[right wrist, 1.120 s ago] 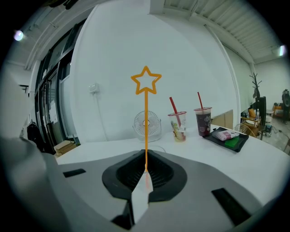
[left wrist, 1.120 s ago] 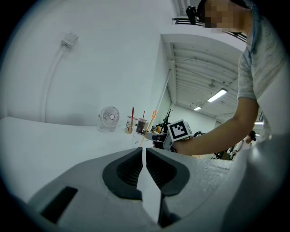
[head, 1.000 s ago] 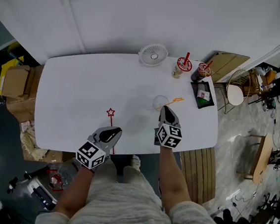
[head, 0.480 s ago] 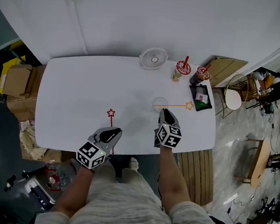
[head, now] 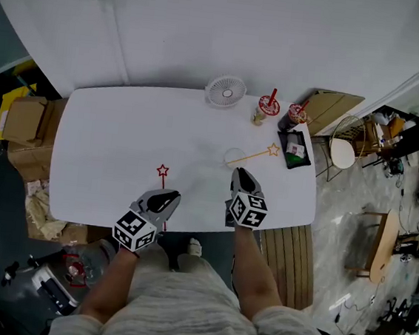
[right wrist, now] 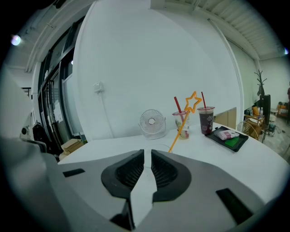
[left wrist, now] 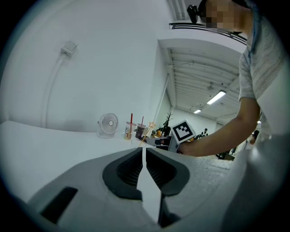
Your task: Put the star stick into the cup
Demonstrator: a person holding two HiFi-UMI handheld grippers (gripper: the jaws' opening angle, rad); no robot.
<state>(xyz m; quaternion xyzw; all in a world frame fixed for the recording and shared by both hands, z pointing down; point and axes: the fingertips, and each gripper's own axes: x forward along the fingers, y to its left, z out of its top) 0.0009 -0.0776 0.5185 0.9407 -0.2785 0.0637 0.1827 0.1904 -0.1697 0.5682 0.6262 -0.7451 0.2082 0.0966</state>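
Observation:
A clear cup stands on the white table with an orange star stick in it, leaning out to the right. In the right gripper view that orange star stick rises just beyond the jaws. My right gripper is shut and holds nothing, its tip just short of the cup. A red star stick lies flat on the table. Its lower end runs under my left gripper, which is shut with nothing between its jaws.
A small white fan and two drinks with red straws stand along the table's far edge. A black tray lies near the right edge. Cardboard boxes sit on the floor at left.
The orange star stick has swung out to lean over the cup's right side. Both grippers have barely moved.

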